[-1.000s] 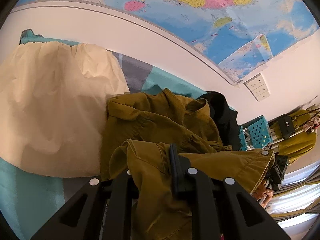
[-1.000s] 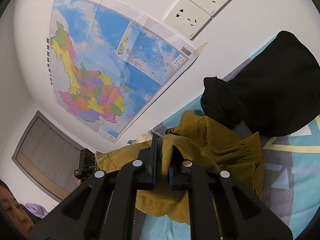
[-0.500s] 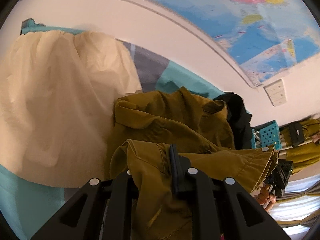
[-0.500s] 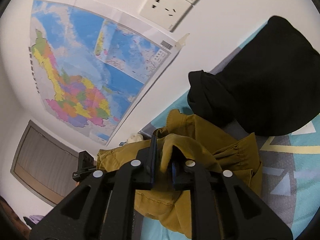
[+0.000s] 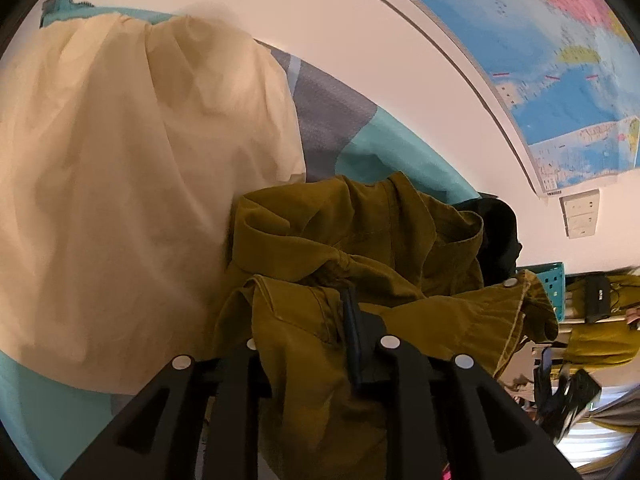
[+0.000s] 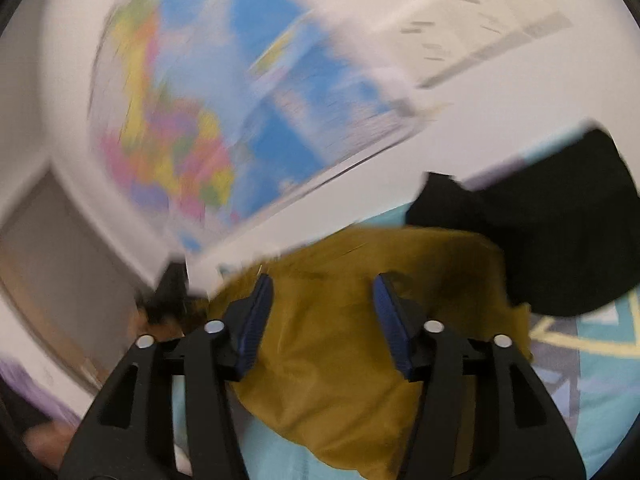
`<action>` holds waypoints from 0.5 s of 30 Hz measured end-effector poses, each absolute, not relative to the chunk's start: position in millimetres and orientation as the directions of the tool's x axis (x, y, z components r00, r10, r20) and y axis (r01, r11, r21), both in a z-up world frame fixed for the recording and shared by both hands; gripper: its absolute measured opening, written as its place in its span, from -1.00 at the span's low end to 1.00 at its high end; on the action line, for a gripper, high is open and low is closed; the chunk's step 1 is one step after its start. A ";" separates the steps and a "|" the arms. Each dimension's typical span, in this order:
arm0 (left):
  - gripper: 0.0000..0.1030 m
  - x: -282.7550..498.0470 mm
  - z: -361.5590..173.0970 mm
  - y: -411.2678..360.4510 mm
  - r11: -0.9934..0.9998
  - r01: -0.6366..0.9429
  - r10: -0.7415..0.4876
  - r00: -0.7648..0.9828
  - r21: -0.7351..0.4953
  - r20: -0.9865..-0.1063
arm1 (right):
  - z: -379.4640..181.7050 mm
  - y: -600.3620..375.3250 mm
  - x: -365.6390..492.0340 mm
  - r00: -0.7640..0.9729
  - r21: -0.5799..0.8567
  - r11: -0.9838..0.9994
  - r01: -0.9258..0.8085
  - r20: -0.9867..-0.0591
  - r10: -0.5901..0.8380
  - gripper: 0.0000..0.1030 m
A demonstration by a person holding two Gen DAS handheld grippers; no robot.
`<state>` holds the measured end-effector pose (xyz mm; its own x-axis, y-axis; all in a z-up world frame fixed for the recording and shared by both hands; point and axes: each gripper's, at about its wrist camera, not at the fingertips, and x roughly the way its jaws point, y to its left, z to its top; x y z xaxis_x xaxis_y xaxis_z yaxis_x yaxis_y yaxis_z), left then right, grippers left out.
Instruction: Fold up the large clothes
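The left gripper has its jaws pinched on a fold of the olive jacket, which lies crumpled on the bed between a cream cloth and a black garment. The right gripper hangs over the jacket with jaws wide, holding nothing, in a blurred view.

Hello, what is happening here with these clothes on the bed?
A person with a handheld gripper in each hand is folding a mustard-yellow jacket on a bed with a teal patterned sheet. The left gripper has its jaws shut on a fold of the jacket. The right gripper has its jaws open over the fabric and holds nothing; its view is blurred. A cream garment and a black garment lie beside the jacket.
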<state>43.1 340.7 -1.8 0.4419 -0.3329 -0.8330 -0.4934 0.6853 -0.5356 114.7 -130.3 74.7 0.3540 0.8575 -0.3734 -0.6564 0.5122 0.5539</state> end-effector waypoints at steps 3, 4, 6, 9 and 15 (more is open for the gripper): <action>-0.53 43.5 -0.7 340.7 0.666 -0.502 -0.352 0.441 -0.552 -0.825 | 71.7 -77.0 96.7 0.323 0.407 0.521 -0.750 -0.462 0.826 0.15; -0.45 43.7 -0.4 340.4 0.660 -0.500 -0.359 0.446 -0.560 -0.820 | 66.7 -60.8 95.0 0.327 0.364 0.534 -0.763 -0.496 0.804 0.15; -0.31 39.7 4.5 340.2 0.641 -0.483 -0.386 0.469 -0.597 -0.794 | 53.2 -33.4 98.0 0.332 0.296 0.554 -0.778 -0.554 0.763 0.14; -0.06 26.2 17.9 338.5 0.625 -0.437 -0.415 0.515 -0.647 -0.750 | 18.0 -4.7 123.6 0.315 0.287 0.603 -0.744 -0.645 0.696 0.14; 0.38 -29.8 58.2 332.8 0.694 -0.239 -0.389 0.670 -0.679 -0.633 | -18.2 -2.9 156.8 0.289 0.347 0.664 -0.663 -0.699 0.654 0.11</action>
